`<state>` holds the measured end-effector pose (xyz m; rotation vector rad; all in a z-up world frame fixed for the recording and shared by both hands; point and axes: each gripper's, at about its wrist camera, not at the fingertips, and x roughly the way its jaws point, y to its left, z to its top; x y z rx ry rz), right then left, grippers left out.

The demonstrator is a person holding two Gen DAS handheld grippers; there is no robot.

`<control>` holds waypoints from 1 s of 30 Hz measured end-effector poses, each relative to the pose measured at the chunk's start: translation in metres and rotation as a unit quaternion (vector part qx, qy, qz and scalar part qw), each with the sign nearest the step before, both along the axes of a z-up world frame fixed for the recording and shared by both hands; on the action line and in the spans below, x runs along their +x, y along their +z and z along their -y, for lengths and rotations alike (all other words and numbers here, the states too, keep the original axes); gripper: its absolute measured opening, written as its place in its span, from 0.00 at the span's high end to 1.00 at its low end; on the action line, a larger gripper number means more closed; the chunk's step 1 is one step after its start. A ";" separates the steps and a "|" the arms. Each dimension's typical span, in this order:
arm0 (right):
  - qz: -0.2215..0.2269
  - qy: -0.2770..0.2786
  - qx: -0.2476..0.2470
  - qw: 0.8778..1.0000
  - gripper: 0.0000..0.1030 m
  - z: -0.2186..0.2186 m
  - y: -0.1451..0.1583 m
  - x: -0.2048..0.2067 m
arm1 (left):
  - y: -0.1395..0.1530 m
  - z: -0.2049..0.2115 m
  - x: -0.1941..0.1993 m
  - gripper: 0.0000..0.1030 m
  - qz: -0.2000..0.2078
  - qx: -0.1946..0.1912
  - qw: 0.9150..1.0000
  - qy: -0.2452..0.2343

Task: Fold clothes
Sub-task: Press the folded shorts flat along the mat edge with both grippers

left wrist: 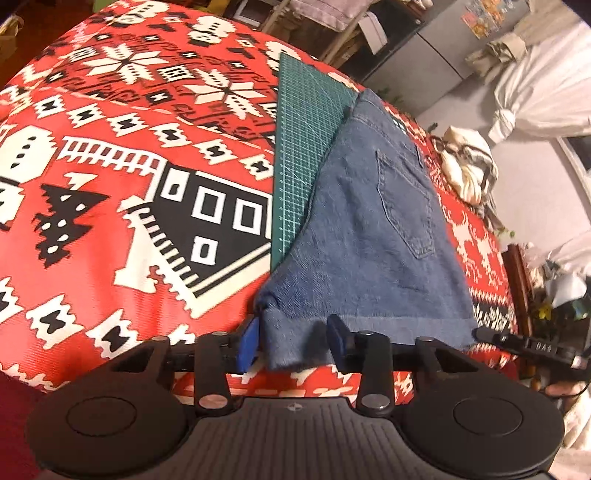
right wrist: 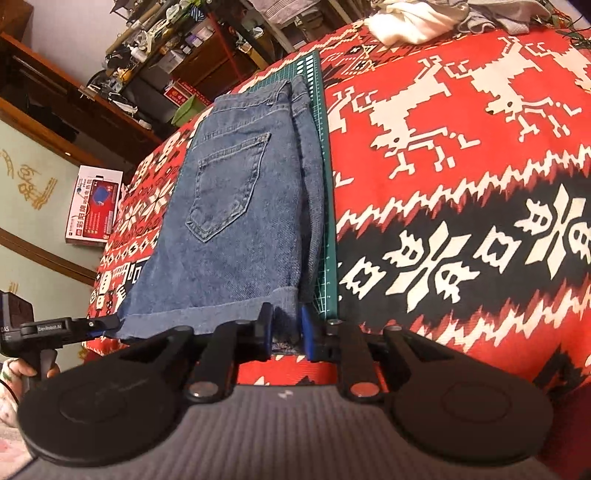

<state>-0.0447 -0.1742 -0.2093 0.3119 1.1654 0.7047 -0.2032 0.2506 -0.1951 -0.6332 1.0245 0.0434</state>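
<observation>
A: Gripping check first. Left tongs (left wrist: 293,341): blue fingers (left wrist: 248,341) set apart, hem of the shorts (left wrist: 369,229) hanging between them. Clamped or just straddling? Can't tell.

B: Right tongs (right wrist: 286,328): nearly closed on the hem's other corner, denim bunched in the narrow gap. Looks like a pinch.

A: Both tongs level, low at the near edge, pointing across the tabletop (left wrist: 129,184). Left tongs show at the right view's left border, a hand (right wrist: 22,369) under them.

B: Progress?

A: Shorts lie on the green mat (left wrist: 306,147), doubled lengthwise, one back pocket (right wrist: 229,184) up, layers stacked along the right side. Half-fold present. Hem-to-waist fold looks outstanding, judging by the grip.

B: Other clothes (right wrist: 410,18) piled far off.
</observation>
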 end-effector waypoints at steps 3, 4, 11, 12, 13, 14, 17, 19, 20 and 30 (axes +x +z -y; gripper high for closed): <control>0.019 0.015 -0.014 1.000 0.95 -0.004 0.008 -0.005 | 0.005 0.001 -0.002 0.93 0.006 0.018 1.000 -0.005; 0.025 0.019 -0.018 0.999 0.95 -0.005 0.011 -0.006 | 0.006 -0.002 -0.003 0.93 0.008 0.017 1.000 -0.004; 0.019 0.024 -0.035 0.999 0.94 -0.003 -0.002 -0.006 | -0.005 -0.002 -0.002 0.92 0.003 0.043 0.999 -0.022; 0.018 0.022 -0.035 0.999 0.94 -0.001 -0.002 -0.007 | -0.005 -0.003 -0.003 0.92 0.004 0.041 0.999 -0.020; 0.017 0.019 -0.035 0.999 0.94 0.000 -0.003 -0.007 | -0.005 -0.004 -0.004 0.91 0.002 0.039 0.999 -0.016; 0.017 0.017 -0.036 0.999 0.94 0.002 -0.002 -0.007 | -0.005 -0.005 -0.005 0.90 0.001 0.036 0.999 -0.011; 0.022 0.008 -0.046 0.999 0.94 0.010 0.003 -0.007 | -0.001 -0.008 -0.010 0.86 -0.001 0.039 0.999 -0.006; 0.026 0.003 -0.052 0.998 0.94 0.016 0.006 -0.007 | 0.003 -0.009 -0.013 0.85 -0.006 0.051 0.999 -0.004; 0.027 0.000 -0.055 0.998 0.94 0.019 0.008 -0.007 | 0.005 -0.010 -0.015 0.85 -0.007 0.053 0.999 -0.002; 0.089 0.022 -0.054 0.994 0.90 0.002 0.041 0.000 | 0.035 -0.012 0.006 0.85 0.039 0.077 0.996 -0.001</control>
